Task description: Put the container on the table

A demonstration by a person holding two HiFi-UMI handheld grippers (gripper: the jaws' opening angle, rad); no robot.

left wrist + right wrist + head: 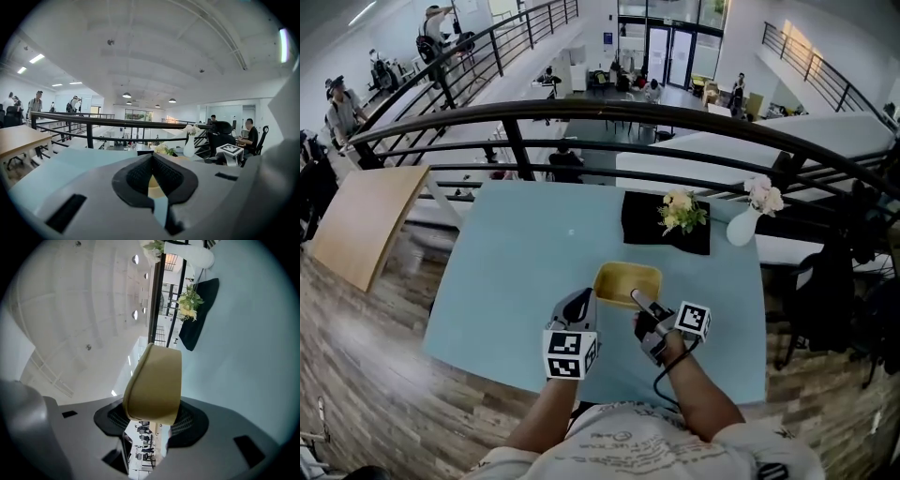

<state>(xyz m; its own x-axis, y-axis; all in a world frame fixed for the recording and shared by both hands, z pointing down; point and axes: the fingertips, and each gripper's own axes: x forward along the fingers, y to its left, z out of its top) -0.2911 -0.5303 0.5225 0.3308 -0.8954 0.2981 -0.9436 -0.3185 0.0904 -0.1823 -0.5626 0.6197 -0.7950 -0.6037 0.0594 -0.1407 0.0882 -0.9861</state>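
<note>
A shallow yellow container [625, 281] is just above the near middle of the light blue table [516, 272]; I cannot tell whether it touches. My right gripper [637, 297] is shut on its near right rim. In the right gripper view the container [157, 380] stands on edge between the black pads [190, 420], because that view is rolled. My left gripper [584, 300] is beside the container's left edge. Its pads [136, 176] meet at the tips with nothing between them, and a bit of the container [153, 187] shows below them.
A black mat [642, 225] with a small bunch of flowers [682, 211] lies at the table's far side. A white vase [741, 228] stands at the far right corner. A dark railing [628, 117] runs behind the table, and a wooden table [366, 220] is at the left.
</note>
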